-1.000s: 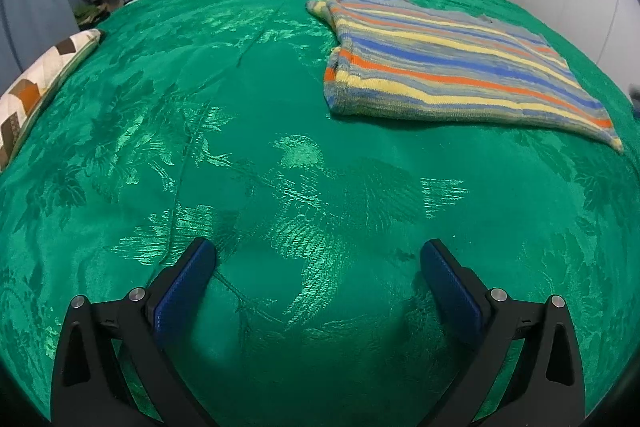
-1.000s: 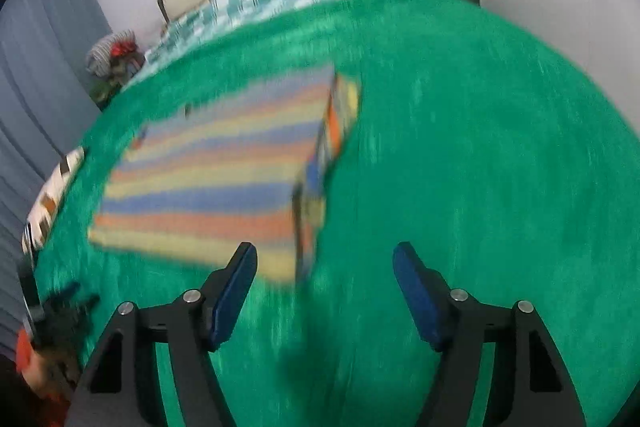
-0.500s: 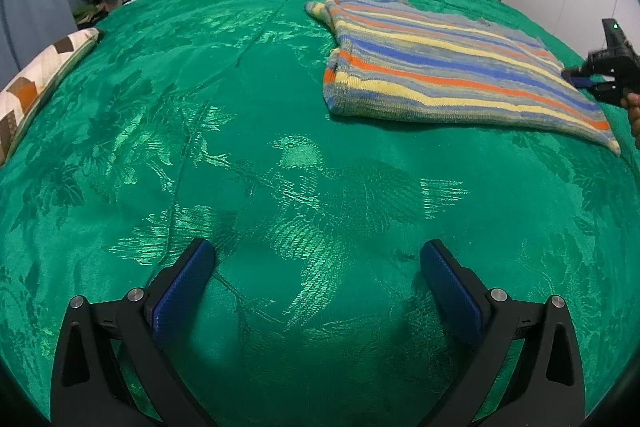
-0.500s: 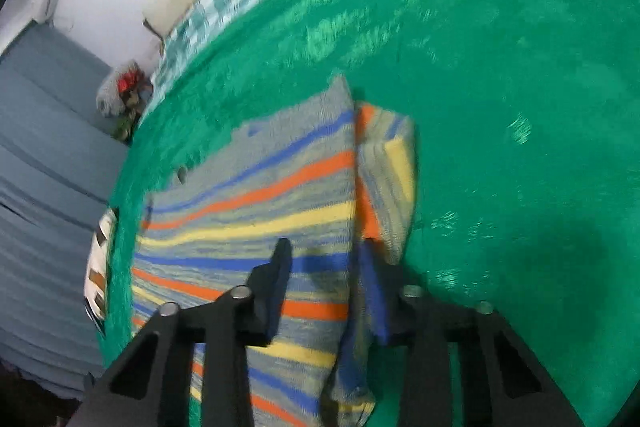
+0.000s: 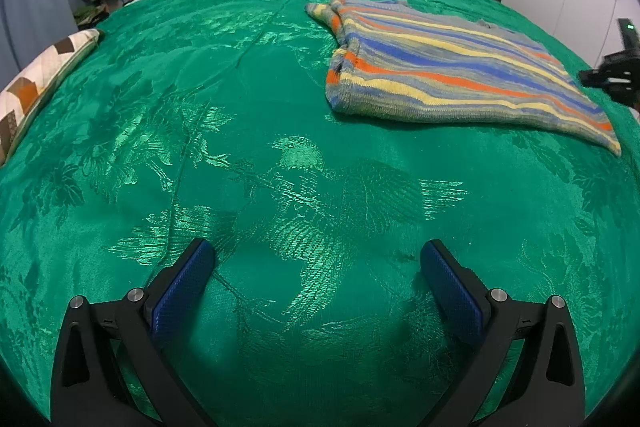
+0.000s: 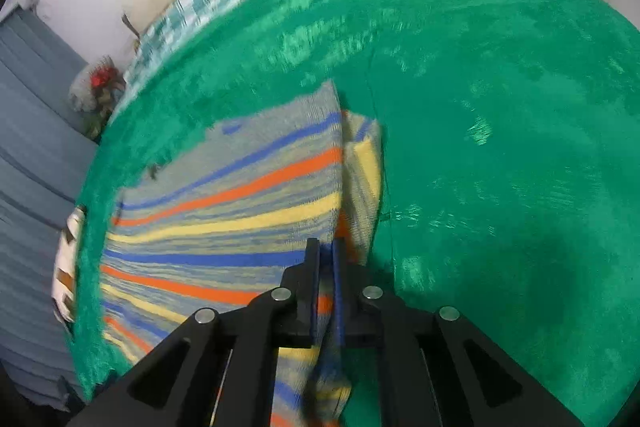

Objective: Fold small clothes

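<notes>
On the left, the left gripper [image 5: 318, 279] hangs over bare green bedspread [image 5: 200, 131], its blue pads wide apart with nothing between them, pointed down at the woven bird pattern and well clear of the garment. A patterned cushion [image 5: 36, 83] lies at the bedspread's far left edge.

Further right lies the striped knit sweater [image 5: 448, 75], spread flat on the bedspread with a sleeve folded in at its far corner — blue, orange and yellow bands running its length. At the right rim of the left wrist view the right gripper [image 5: 612, 77] sits at the sweater's edge.

From the right wrist view, the right gripper [image 6: 326, 267] has just been closing, and its jaws now stand nearly together with a fold of the sweater's [image 6: 224, 219] edge pinched between them; the cloth bunches below the pads.

The step in hand looks like taking one side of the sweater to carry it over. To do it well, I would lift only enough for the edge to clear the layer below, keep both layers in the pinch, and bring the left gripper across to take the sweater's near corner — so the edge travels level and the fold line falls straight rather than skewed.
</notes>
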Demonstrator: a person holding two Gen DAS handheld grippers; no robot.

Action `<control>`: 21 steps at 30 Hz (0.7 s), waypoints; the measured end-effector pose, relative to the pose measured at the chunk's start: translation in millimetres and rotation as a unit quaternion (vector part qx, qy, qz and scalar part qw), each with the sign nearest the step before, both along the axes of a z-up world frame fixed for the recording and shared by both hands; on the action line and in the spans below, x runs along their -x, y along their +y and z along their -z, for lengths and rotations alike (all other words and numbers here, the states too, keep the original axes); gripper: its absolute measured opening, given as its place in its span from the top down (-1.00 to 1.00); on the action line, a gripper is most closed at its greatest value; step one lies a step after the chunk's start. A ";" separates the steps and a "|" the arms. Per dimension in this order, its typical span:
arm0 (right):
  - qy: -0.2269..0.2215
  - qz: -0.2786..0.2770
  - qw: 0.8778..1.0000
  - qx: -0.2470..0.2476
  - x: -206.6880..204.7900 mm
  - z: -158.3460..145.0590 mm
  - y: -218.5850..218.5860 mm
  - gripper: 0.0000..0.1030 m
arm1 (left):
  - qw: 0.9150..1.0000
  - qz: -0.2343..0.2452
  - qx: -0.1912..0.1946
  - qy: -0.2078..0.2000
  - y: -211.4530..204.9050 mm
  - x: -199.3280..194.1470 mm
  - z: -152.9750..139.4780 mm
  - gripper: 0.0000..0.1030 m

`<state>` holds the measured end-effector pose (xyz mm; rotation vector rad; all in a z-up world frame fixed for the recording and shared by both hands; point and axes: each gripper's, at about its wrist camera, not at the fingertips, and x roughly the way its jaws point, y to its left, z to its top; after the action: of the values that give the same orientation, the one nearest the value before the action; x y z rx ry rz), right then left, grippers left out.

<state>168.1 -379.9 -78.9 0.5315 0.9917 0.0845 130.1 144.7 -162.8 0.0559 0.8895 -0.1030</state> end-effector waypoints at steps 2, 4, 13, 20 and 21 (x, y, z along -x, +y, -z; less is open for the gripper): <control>-0.004 -0.019 1.000 0.004 15.6 -10.3 4.4 0.82 | 1.000 0.000 0.000 -0.001 0.2 -0.2 -0.1 -0.99; -0.006 -0.056 0.998 0.019 37.2 -18.6 20.3 0.70 | 1.000 0.000 0.001 -0.002 0.1 -0.3 -0.2 -0.99; 0.047 -0.088 0.992 0.077 83.8 33.5 41.6 0.66 | 1.000 0.012 -0.001 0.002 1.1 1.4 -0.7 -0.99; 0.010 -0.054 0.998 0.019 115.8 3.3 10.2 0.04 | 0.998 0.067 -0.003 0.012 -29.5 12.5 -43.6 -0.75; -0.002 -0.043 0.999 0.008 119.0 -2.8 -0.7 0.02 | 0.996 0.091 0.001 0.002 -42.9 14.7 -53.3 -0.75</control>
<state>49.1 -380.7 -76.0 0.4732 1.0113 0.1535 115.4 101.8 -109.5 0.1352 0.8871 -0.2728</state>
